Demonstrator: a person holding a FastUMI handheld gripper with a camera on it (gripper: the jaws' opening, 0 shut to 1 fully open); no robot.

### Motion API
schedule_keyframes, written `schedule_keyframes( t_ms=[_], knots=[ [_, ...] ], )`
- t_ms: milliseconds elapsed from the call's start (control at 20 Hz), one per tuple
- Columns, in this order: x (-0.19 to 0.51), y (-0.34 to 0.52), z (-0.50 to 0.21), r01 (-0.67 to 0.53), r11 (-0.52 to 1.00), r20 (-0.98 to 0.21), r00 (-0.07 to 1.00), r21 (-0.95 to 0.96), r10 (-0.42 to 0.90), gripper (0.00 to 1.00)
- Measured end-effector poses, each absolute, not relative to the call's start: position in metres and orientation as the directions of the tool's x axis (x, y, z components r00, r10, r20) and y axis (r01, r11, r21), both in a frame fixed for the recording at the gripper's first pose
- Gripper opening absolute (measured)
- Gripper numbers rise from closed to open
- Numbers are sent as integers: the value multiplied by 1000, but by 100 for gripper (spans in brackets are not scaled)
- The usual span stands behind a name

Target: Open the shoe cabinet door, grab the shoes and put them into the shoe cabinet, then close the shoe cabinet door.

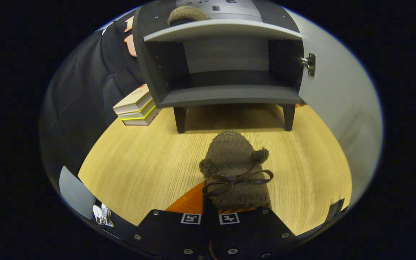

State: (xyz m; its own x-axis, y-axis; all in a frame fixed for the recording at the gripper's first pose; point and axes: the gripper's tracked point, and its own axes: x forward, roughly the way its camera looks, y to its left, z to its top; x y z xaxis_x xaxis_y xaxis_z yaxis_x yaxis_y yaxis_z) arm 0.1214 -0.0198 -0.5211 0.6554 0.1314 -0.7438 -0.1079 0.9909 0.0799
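Gripper: the gripper (209,216) sat low over the floor, its two black fingers drawn close together with only a thin slit between them, apparently pinching the heel rim of a shoe; the contact itself was hidden.
Held shoe: a brown felt shoe (235,169) with two pompoms and a dark ribbon bow pointed away from the fingers, toe toward the cabinet.
Cabinet: the shoe cabinet (226,95) stood beyond the shoe on short legs, its pale door (338,94) swung open to the right on a metal hinge (309,64).
Second shoe: a matching shoe (186,15) already rested on the upper shelf (222,30); the lower shelf looked free.
Floor: light wood floor (139,162), an orange mat (189,202) under the heel, stacked books (135,110) left of the cabinet.
Risk: the grip caught only the soft heel edge, so the toe might droop, snag the shelf lip and pull the shoe loose.
Second risk: swinging right might knock the open door.
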Motion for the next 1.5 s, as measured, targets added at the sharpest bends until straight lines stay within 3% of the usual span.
schedule_keyframes(
  t_ms=[450, 800, 1500],
  knots=[
    [144, -15, -354, -21, 999, -563, 825, 36, 38, 4],
    [165, -8, -246, 0, 1000, -435, 900, -4, -2, 4],
    [332, -57, -205, -23, 999, -403, 915, -33, 8, 4]
  ],
)
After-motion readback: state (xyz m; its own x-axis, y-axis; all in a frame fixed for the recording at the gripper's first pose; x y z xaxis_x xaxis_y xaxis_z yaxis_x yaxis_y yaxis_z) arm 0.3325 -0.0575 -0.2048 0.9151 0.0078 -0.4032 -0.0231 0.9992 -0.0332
